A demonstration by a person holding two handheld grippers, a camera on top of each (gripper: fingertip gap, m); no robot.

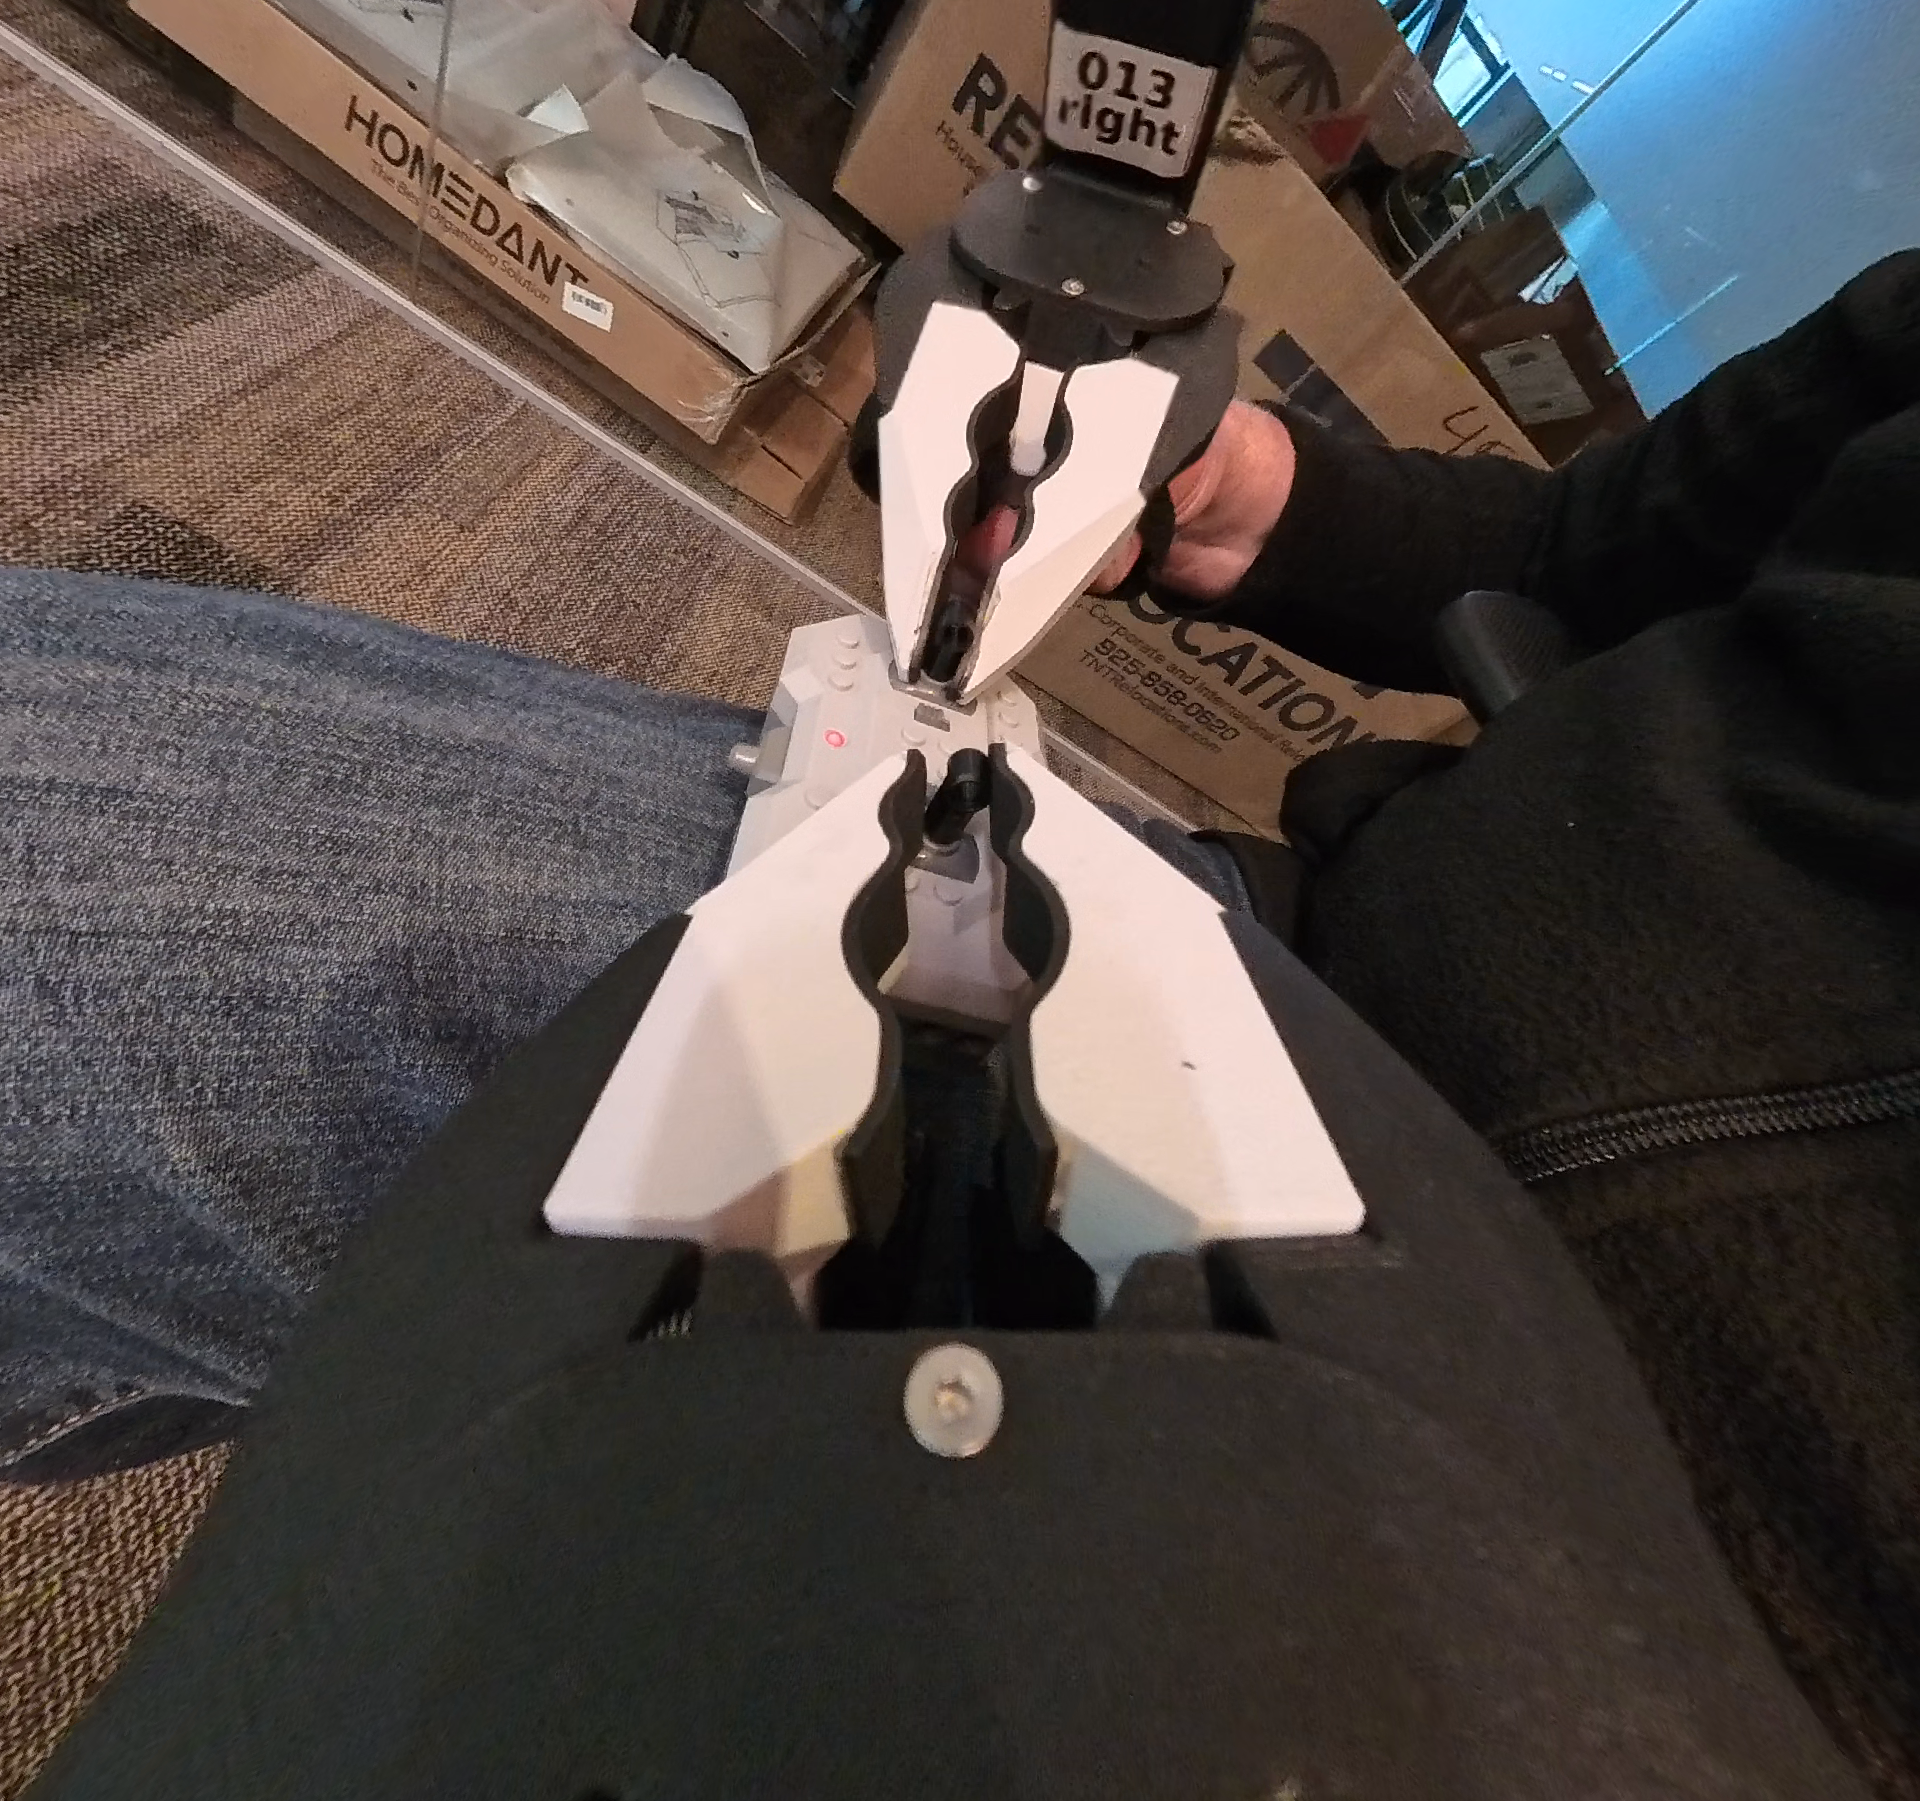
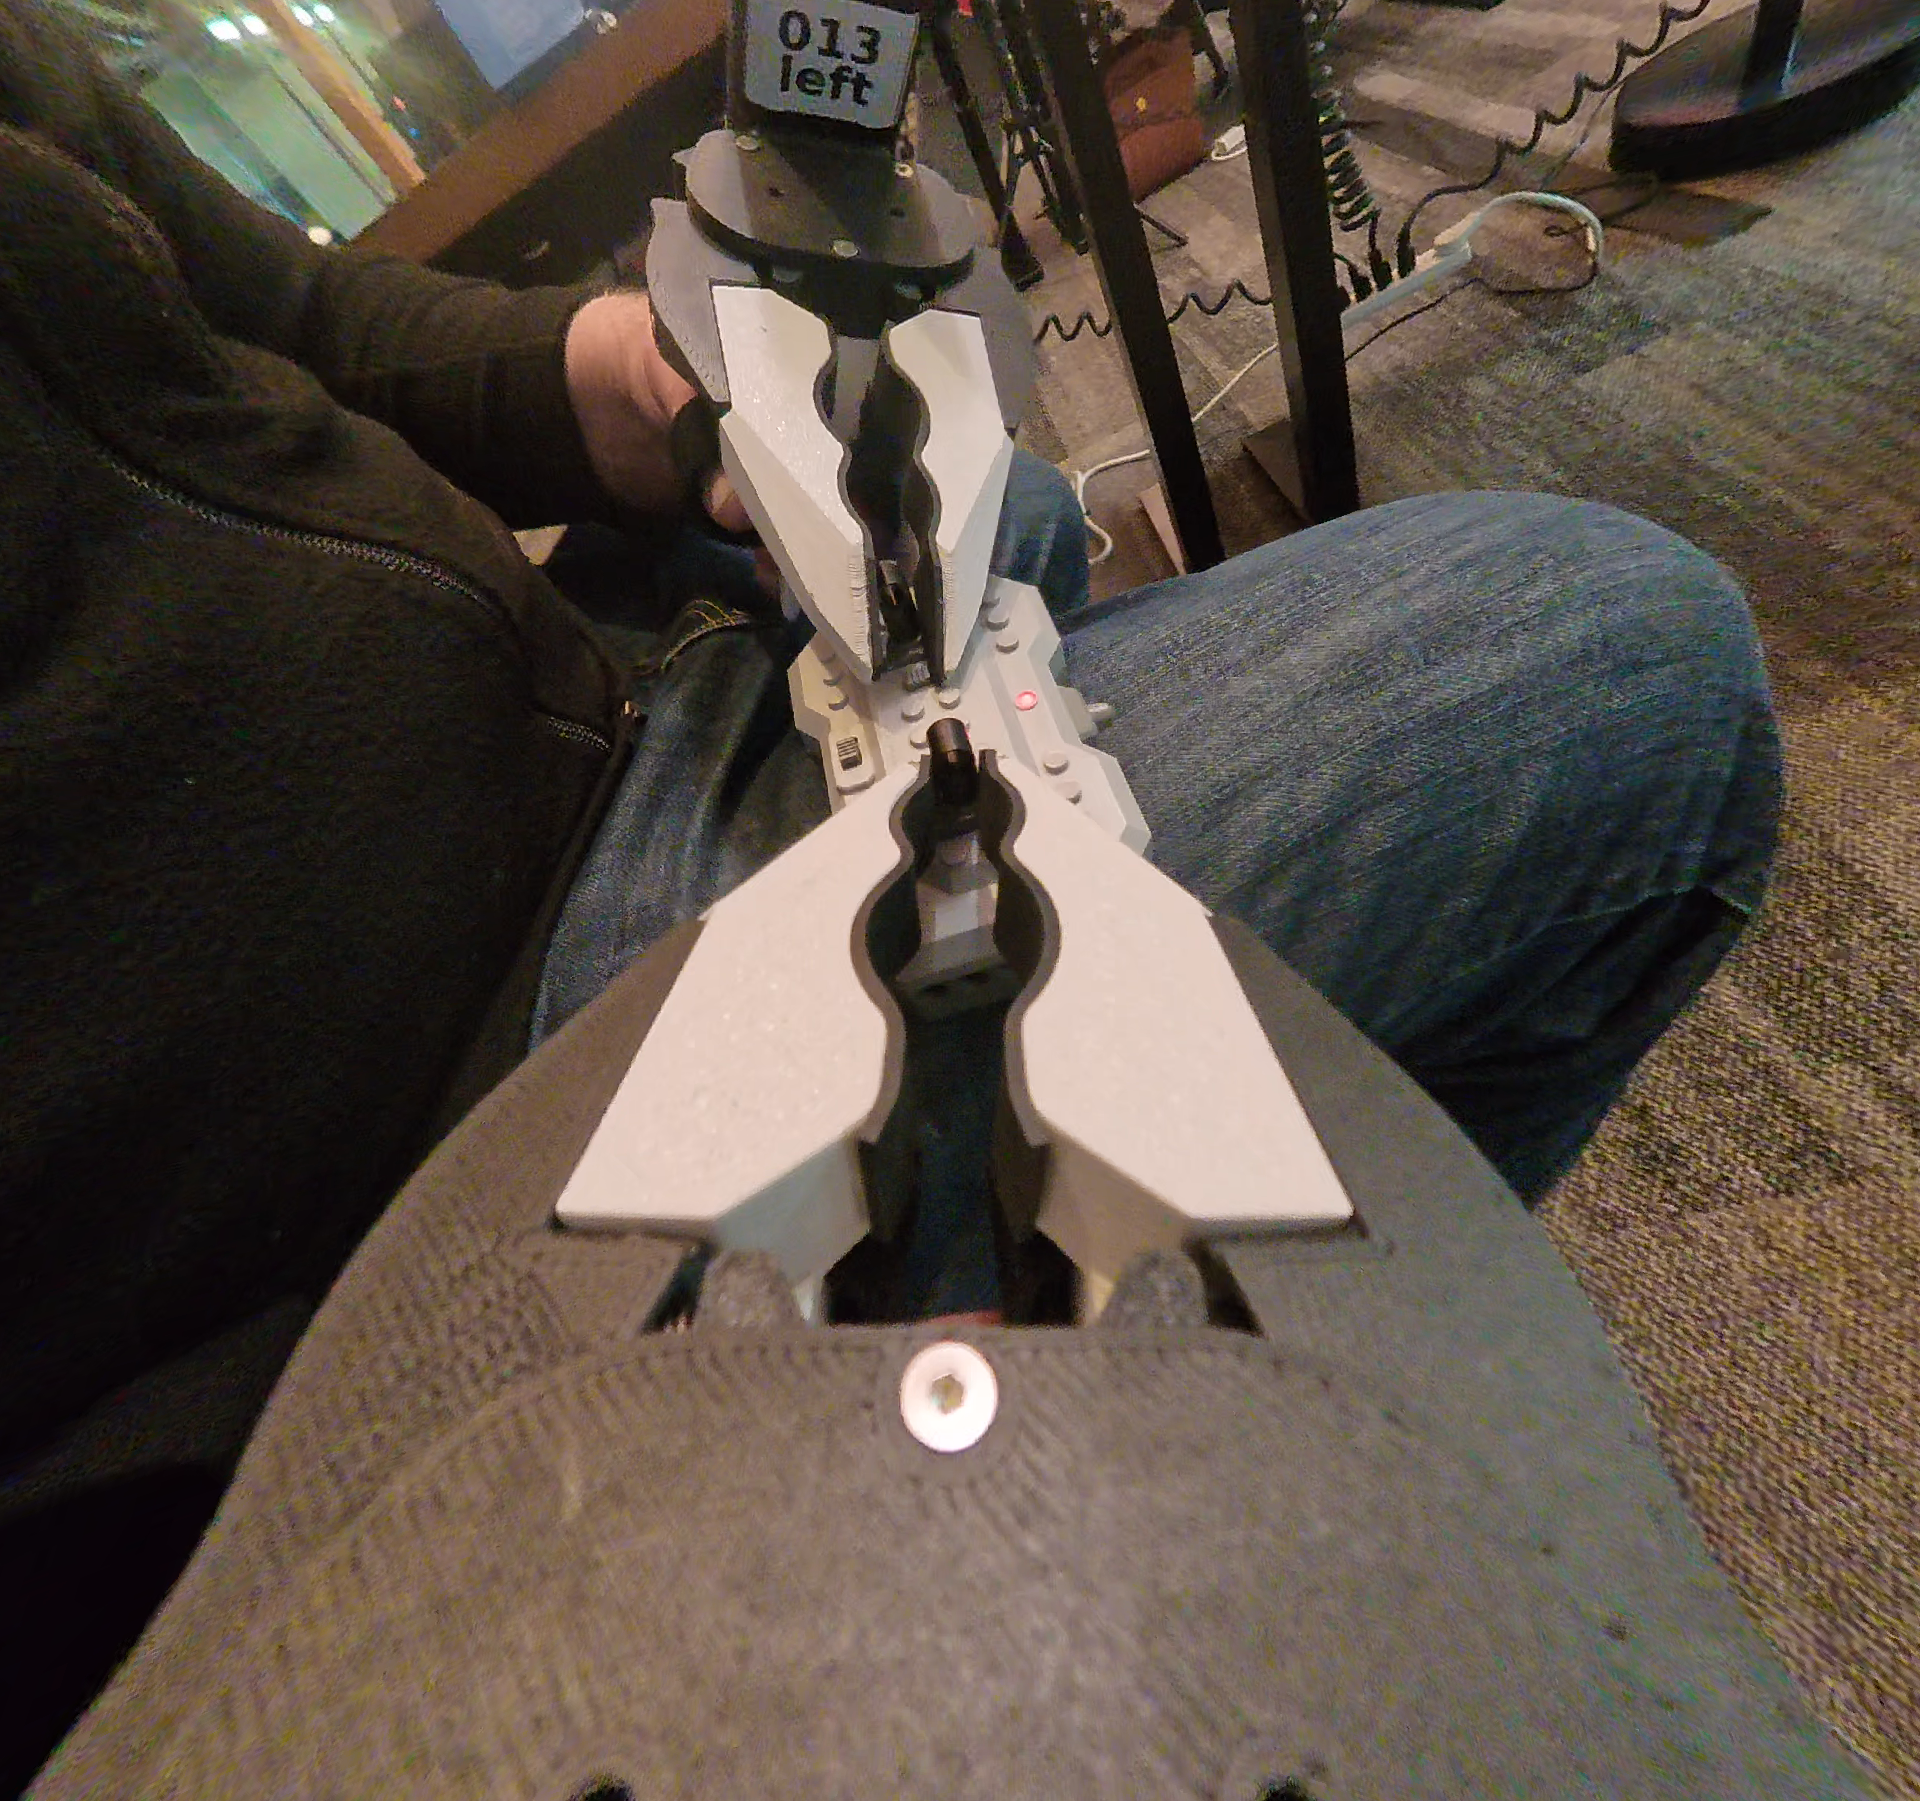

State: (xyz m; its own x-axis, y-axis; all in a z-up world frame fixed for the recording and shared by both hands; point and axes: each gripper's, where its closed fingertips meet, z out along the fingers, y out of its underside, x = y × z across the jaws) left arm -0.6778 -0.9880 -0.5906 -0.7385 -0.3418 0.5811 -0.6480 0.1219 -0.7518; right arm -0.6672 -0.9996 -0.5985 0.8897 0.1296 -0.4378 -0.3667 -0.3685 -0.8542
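A grey brick-built model (image 1: 821, 743) with a small red dot lies over a person's jeans-clad lap; it also shows in the right wrist view (image 2: 1023, 712). My left gripper (image 1: 951, 764) is shut around a narrow grey part of the model, with a black peg (image 1: 954, 795) between its tips. My right gripper (image 2: 951, 764) faces it from the other end, shut the same way on a grey block (image 2: 954, 904) with a black peg (image 2: 948, 745). The right gripper (image 1: 940, 681) and the left gripper (image 2: 902, 665) almost meet tip to tip over the model.
Cardboard boxes (image 1: 468, 193) stand on the carpet beyond the lap. Black table legs (image 2: 1122, 297), a coiled cable (image 2: 1558, 110), a white power strip (image 2: 1455, 255) and a round stand base (image 2: 1766, 68) are nearby. A black fleece jacket (image 1: 1662, 920) is close beside both grippers.
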